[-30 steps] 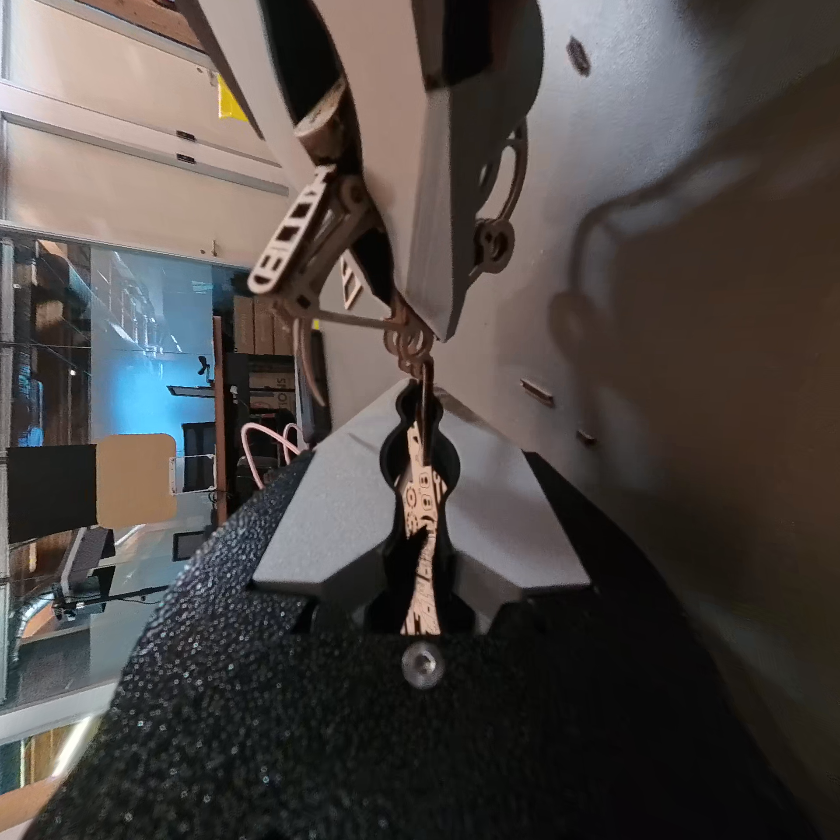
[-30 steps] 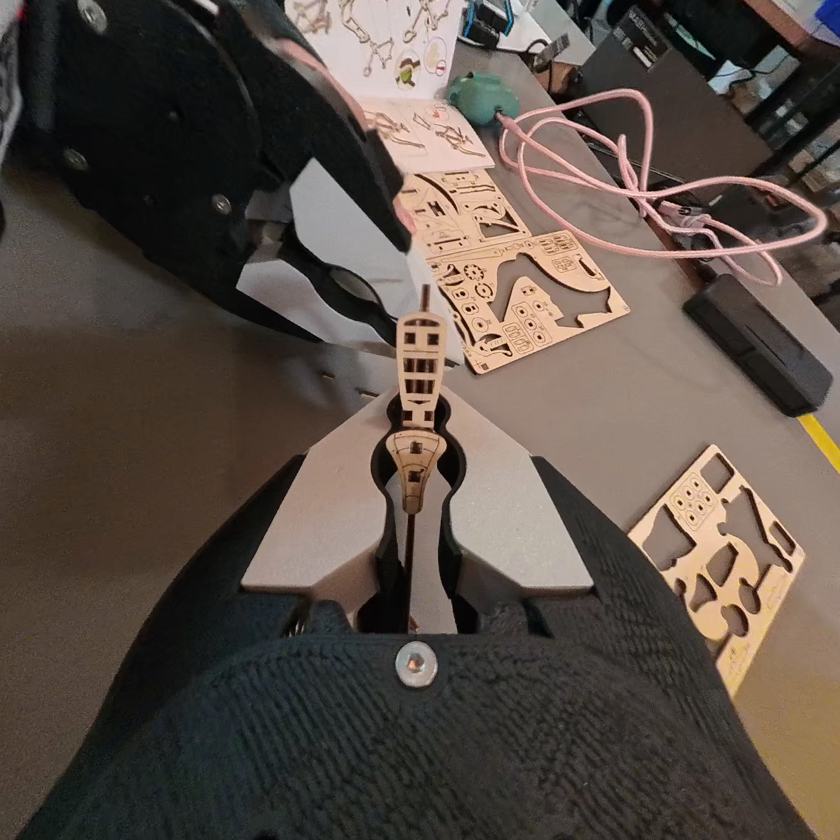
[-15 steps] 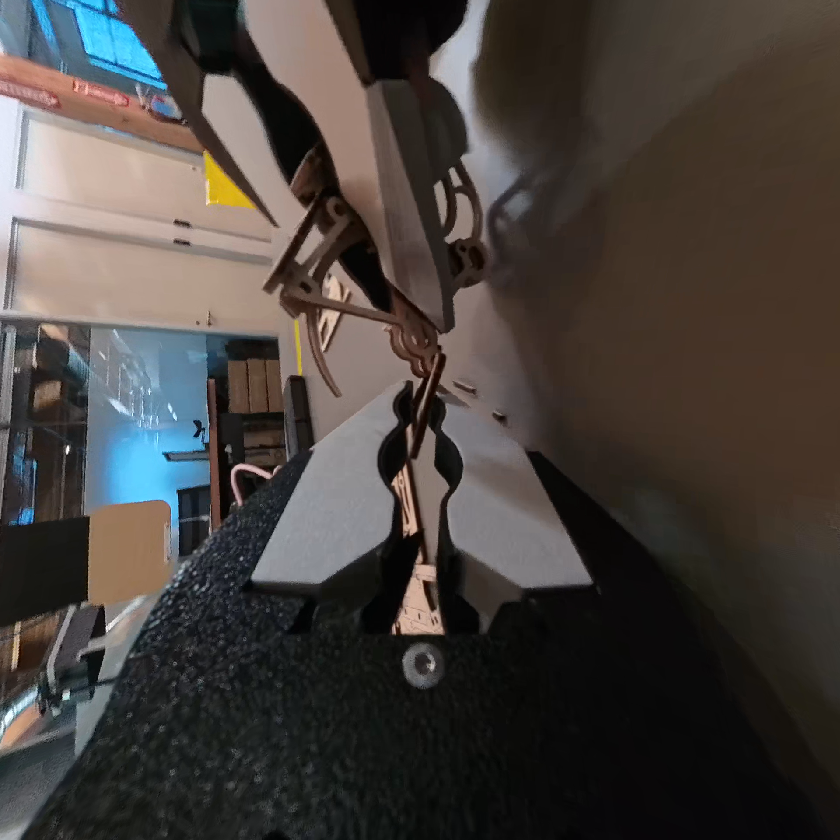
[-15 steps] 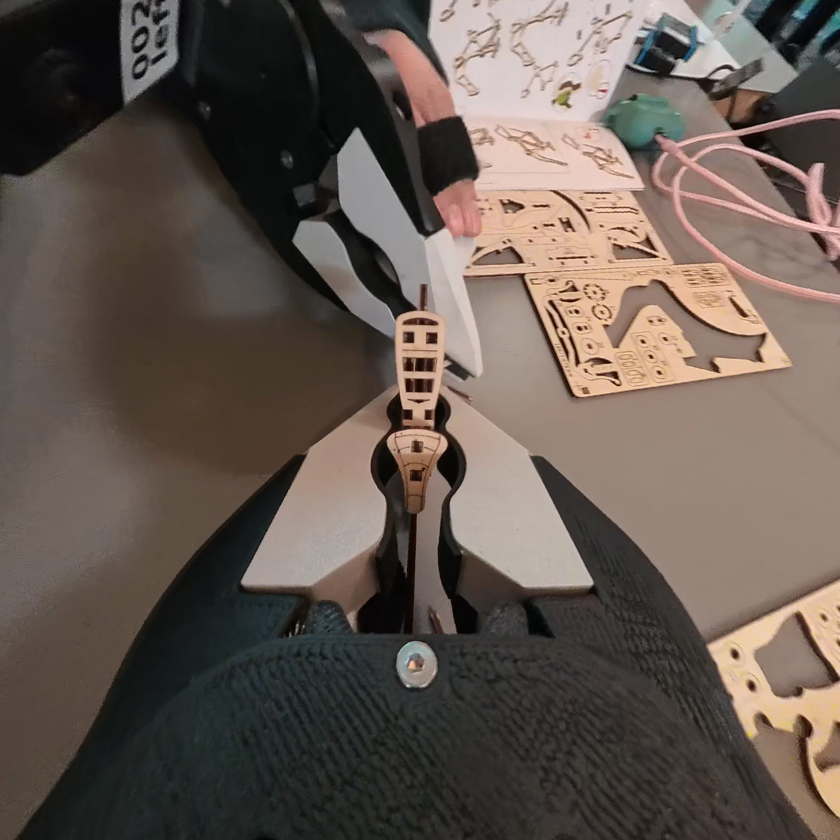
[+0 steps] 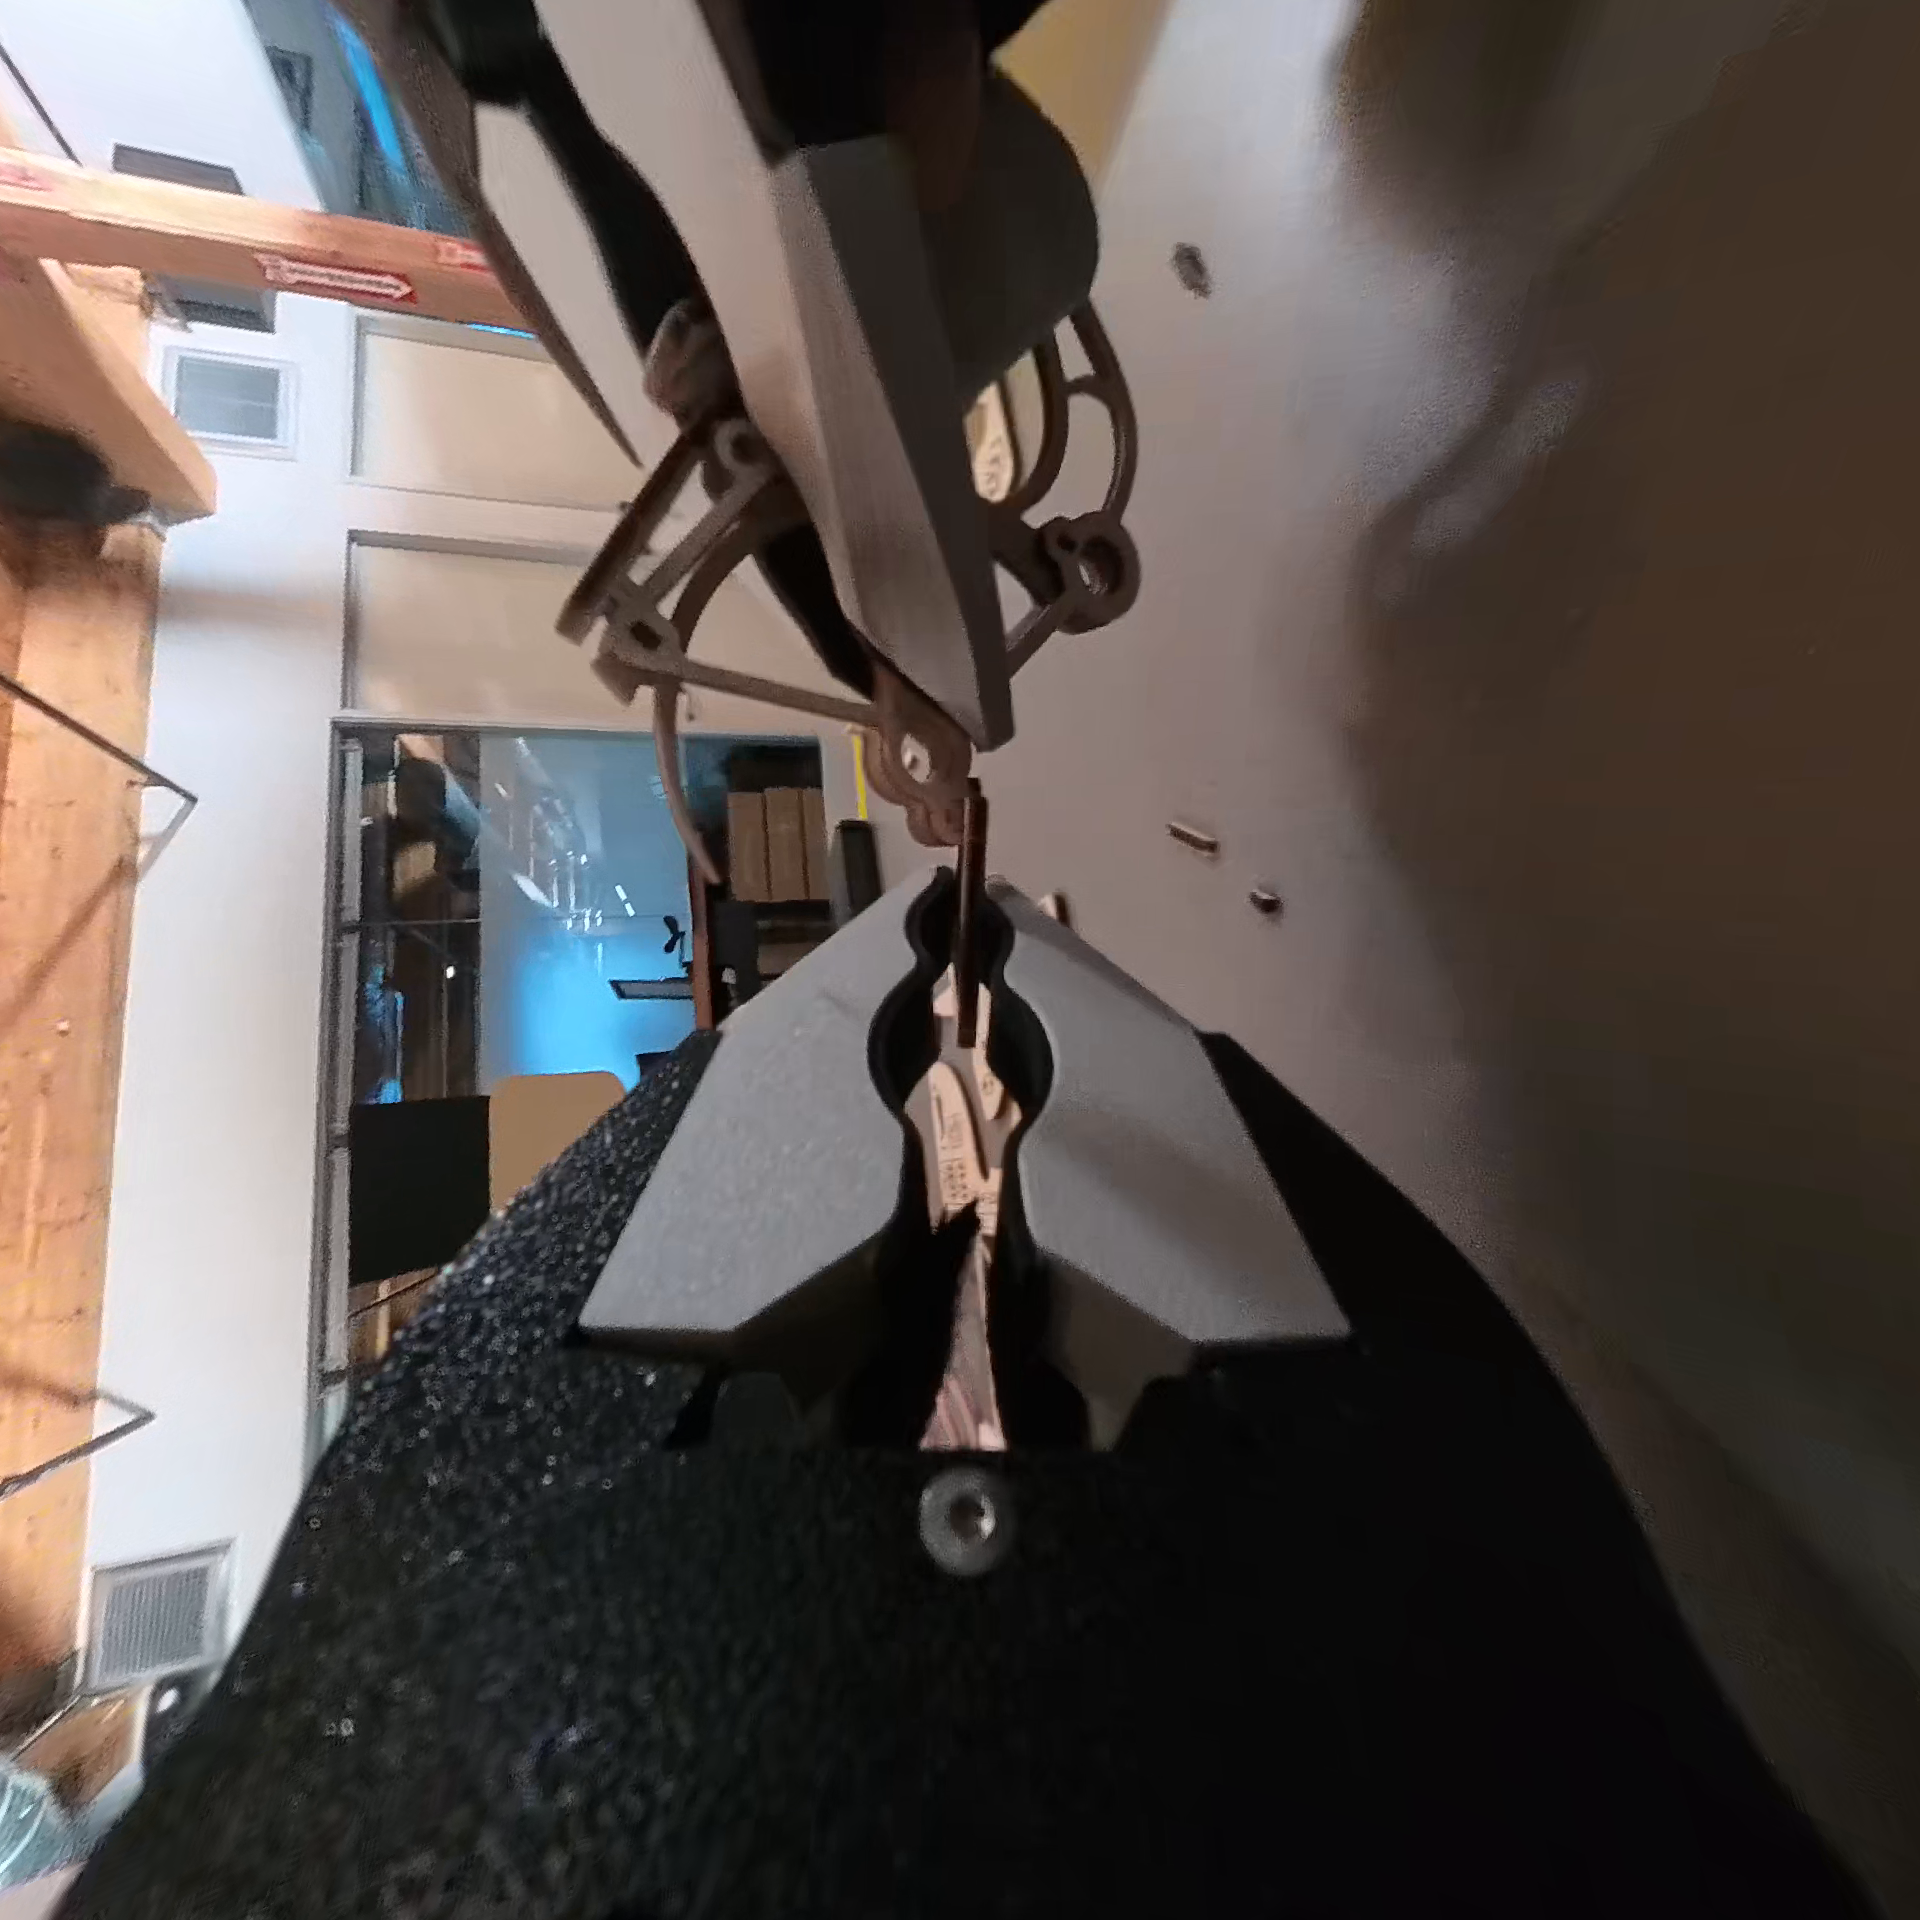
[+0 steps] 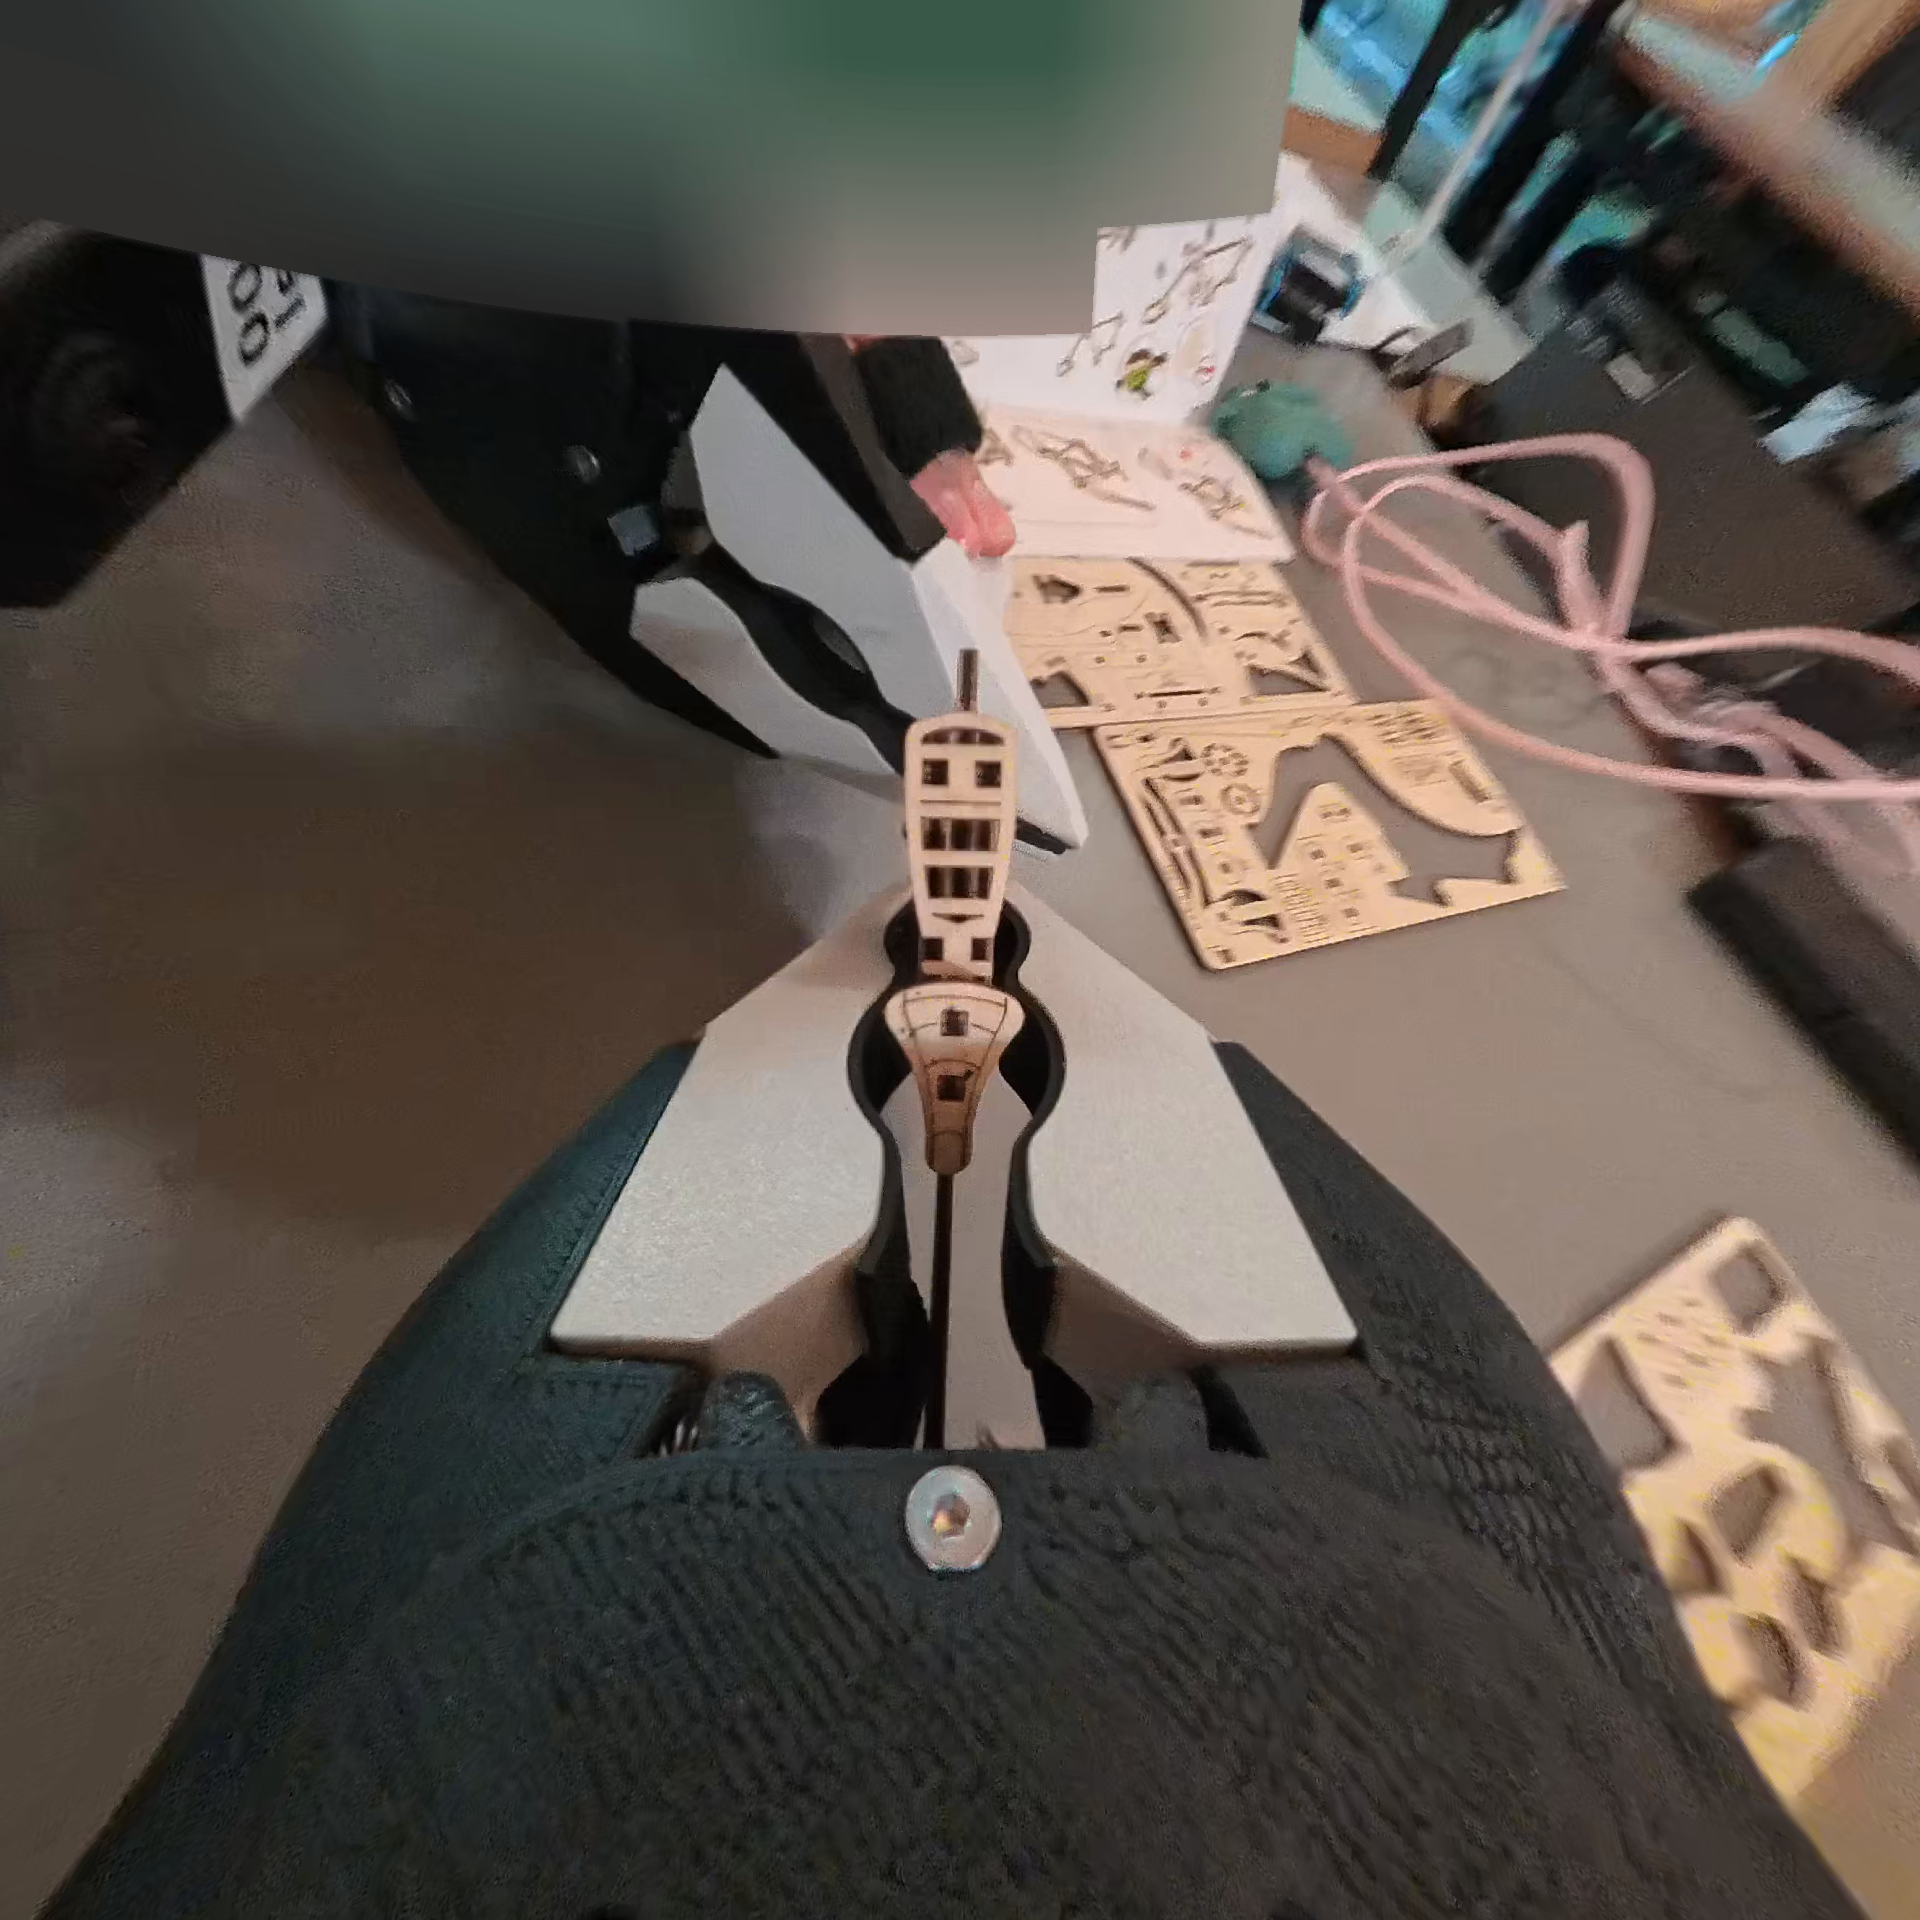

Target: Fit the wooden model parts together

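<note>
My left gripper (image 5: 966, 896) is shut on a thin flat wooden part (image 5: 972, 914), seen edge-on. The part's top end touches the scalloped tip (image 5: 923, 781) of a partly built wooden model (image 5: 717, 582). My right gripper (image 5: 977, 717) comes in from above and is shut on that model. In the right wrist view my right gripper (image 6: 956, 920) grips the model by its slotted, ladder-like piece (image 6: 958, 821), which stands upright. The left gripper's fingers (image 6: 821, 520) sit just beyond it, pointing at its top. The joint itself is hidden in that view.
Both grippers are above a grey table (image 6: 312, 935). Punched-out wooden sheets lie at the right (image 6: 1340, 831) (image 6: 1164, 634) and near right (image 6: 1766, 1507). Behind them are an instruction sheet (image 6: 1132, 488), a pink cable (image 6: 1558, 644), a teal object (image 6: 1283, 436) and a person's hand (image 6: 971, 514).
The left gripper's thin part was tilted half a second ago and now stands straight against the model's scalloped tip. Both views have swung. Both grips are unchanged.
</note>
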Demonstrator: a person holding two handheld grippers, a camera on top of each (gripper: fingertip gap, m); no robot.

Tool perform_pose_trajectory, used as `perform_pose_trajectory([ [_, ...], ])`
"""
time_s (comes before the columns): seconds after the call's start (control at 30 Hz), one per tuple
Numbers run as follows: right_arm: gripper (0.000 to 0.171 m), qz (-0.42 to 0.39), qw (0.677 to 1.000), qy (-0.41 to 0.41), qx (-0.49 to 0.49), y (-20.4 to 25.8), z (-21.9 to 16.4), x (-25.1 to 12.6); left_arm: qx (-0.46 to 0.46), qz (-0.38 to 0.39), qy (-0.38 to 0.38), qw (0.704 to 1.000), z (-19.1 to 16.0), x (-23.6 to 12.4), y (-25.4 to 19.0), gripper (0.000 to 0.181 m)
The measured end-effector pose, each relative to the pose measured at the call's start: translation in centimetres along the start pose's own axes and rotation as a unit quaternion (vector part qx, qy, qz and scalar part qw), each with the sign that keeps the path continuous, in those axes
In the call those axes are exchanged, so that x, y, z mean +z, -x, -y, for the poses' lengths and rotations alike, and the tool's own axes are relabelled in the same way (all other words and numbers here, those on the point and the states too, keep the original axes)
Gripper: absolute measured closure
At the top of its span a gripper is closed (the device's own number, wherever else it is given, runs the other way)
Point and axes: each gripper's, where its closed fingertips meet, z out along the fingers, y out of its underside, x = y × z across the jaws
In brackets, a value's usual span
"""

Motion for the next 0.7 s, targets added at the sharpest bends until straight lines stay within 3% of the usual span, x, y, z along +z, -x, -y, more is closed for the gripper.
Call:
perform_pose_trajectory([
  [0.13,0.163,-0.089,0.993,0.001,-0.078,-0.3,0.8,-0.4,-0.001,0.031,0.014,0.999,0.0,-0.3,1.1,0.181],
  [0.3,0.163,-0.146,0.984,-0.007,-0.101,0.4,1.8,-0.8,-0.01,0.066,0.041,0.997,0.2,-1.5,1.7,0.181],
  [0.7,0.163,-0.14,0.987,-0.024,-0.075,1.7,1.5,-1.5,-0.016,0.06,0.059,0.996,1.3,-1.8,1.2,0.181],
])
